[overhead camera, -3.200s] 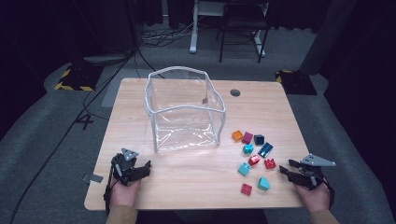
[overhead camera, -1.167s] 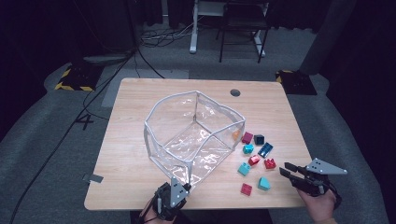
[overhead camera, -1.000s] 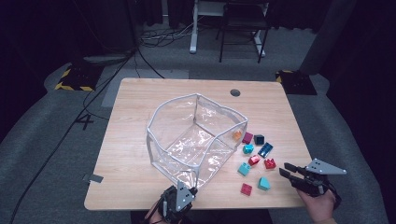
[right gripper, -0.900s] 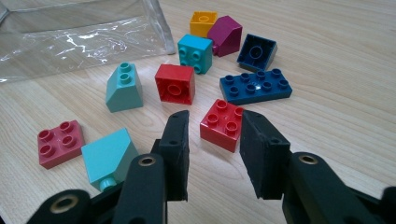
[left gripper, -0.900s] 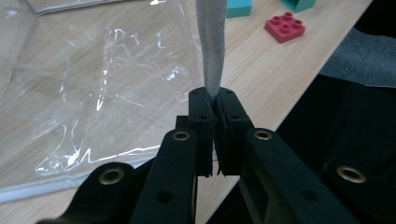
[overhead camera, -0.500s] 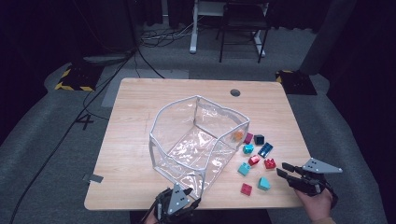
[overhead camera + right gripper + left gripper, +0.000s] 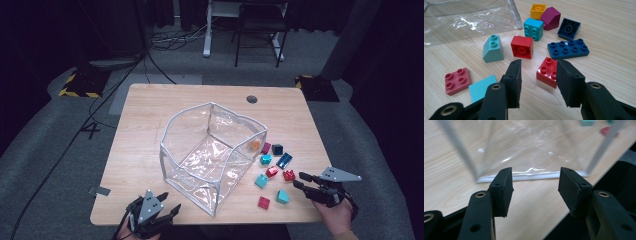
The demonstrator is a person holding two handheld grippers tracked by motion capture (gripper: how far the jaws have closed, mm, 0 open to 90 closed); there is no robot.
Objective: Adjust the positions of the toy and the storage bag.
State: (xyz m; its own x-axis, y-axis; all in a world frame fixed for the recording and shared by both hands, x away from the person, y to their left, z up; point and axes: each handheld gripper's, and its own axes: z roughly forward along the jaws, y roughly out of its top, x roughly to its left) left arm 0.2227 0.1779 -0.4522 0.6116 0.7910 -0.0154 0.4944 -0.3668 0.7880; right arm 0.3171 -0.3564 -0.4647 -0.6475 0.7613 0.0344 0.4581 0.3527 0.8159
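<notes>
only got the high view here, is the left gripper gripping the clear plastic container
observer: No. The left gripper has just been opening its jaws. Nothing is between them, and the clear plastic container has its white bottom edge just ahead, apart from the pads.
operator: and the right gripper, got a brick
observer: Not yet. Its jaws have also just been opening and are empty. A glossy red square brick lies on the wooden table just beyond them.
operator: orange square brick looks inside the container from up here
observer: The right gripper view shows it outside, on the table beside a magenta sloped brick.
</notes>
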